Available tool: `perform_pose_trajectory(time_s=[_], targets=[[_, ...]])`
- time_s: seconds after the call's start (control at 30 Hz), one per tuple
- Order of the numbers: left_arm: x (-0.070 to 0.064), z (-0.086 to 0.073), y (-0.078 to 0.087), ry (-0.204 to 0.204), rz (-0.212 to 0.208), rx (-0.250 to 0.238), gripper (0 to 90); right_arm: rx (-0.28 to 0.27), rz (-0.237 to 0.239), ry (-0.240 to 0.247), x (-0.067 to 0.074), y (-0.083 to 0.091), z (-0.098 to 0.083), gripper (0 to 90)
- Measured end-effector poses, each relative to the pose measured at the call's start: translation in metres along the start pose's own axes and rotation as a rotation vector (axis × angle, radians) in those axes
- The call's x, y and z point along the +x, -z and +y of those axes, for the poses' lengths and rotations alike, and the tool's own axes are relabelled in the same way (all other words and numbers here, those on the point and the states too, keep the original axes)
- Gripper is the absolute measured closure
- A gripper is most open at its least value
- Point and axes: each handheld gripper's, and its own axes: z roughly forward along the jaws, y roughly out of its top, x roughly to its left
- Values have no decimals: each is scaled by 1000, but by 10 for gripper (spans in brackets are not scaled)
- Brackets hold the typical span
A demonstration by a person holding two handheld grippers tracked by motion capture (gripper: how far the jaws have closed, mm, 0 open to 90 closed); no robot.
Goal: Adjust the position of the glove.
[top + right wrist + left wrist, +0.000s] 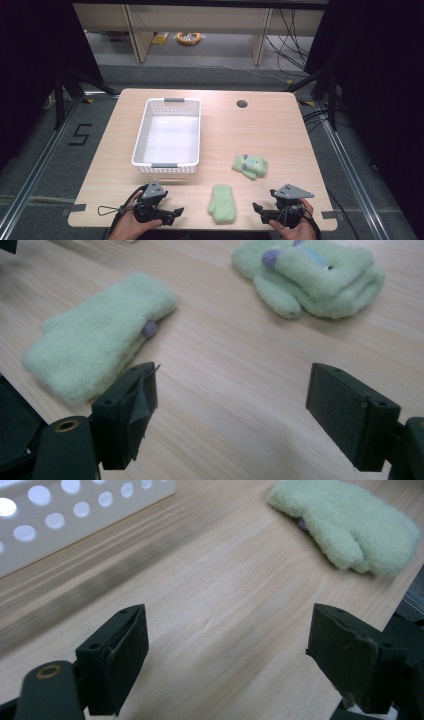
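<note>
Left gripper (176,215): held released at the table's (280,140) near edge.
Right gripper (260,211): released, nothing grasped.
Flat mitten (222,203): laid between them.

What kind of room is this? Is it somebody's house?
Probably not a house; it looks like a lab or workshop set up for recording. A lone table stands between dark curtains, cables trail over the floor, and hand-held grippers wait by two mittens and a basket.

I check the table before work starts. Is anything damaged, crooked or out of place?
One thing stands out: on the right gripper, the pad of one jaw looks torn and peels away. The two green mittens lie apart, one flat and one folded. The white basket stands straight.
</note>
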Motion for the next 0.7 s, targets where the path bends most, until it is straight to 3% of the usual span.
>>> perform_pose_trajectory(time_s=[0.1,0.2,0.33,0.37,0.4,0.5,0.53,0.7], targets=[[0,0,0,-1,2,-1,163,-5,3,22,-1,0,1,235],[-1,0,-1,8,4,-7,163,-8,-13,-1,0,0,0,240],[-1,0,-1,8,5,-4,163,3,-23,4,0,1,0,252],[-1,0,-1,8,5,-4,163,6,-21,-16,2,2,0,254],[-1,0,-1,8,5,-4,162,-3,-28,16,1,2,1,258],[-1,1,-1,1,7,0,163,-5,-25,17,1,1,1,261],[-3,4,-1,2,-18,-11,163,-7,-11,2,3,1,1,269],[-10,13,-3,10,-34,-44,163,-10,7,27,10,1,5,305]])
